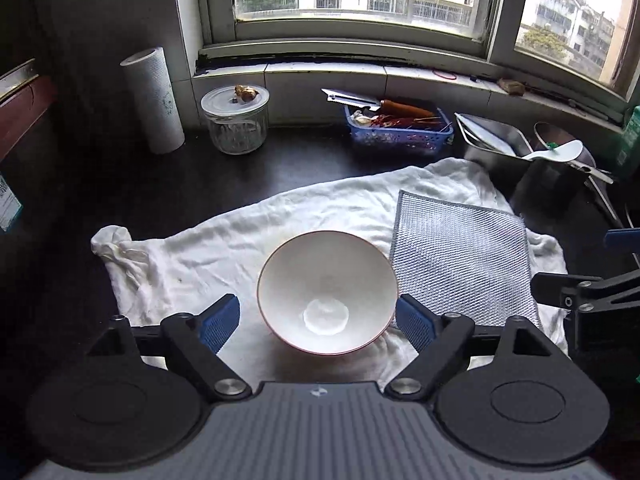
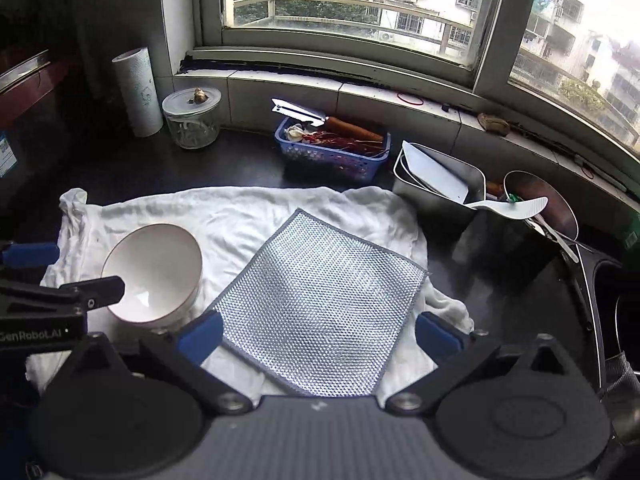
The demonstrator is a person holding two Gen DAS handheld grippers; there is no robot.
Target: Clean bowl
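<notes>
Blue-padded jaws of the left hand-held gripper (image 1: pixel 318 322) stand spread wide, released, tilted down over the bowl (image 1: pixel 326 292); the bowl sits between the pads and neither pad presses on it. White inside with a reddish rim, the bowl rests upright on the white cloth (image 1: pixel 224 232) and holds only a pale round patch at its bottom. The right hand-held gripper (image 2: pixel 320 338) is likewise angled down and fully released, its pads either side of the near edge of the silver mesh cloth (image 2: pixel 320 304), grasping nothing. That mesh cloth lies flat on the white cloth at 3 o'clock of the bowl, just beside it. The white cloth is spread on the dark surface (image 1: pixel 312 160).

Farther off, at 12 o'clock, a blue basket (image 2: pixel 332 160) holds red strands and something pale, with a cleaver (image 2: pixel 300 112) laid across its rim. At 2 o'clock a steel tub (image 2: pixel 440 188) holds a flat white lid or board, a white spoon (image 2: pixel 512 204) beside it. At 11 o'clock stand a lidded glass jar (image 1: pixel 235 122), a small brown lump on its lid, and a paper roll (image 1: pixel 154 100).
</notes>
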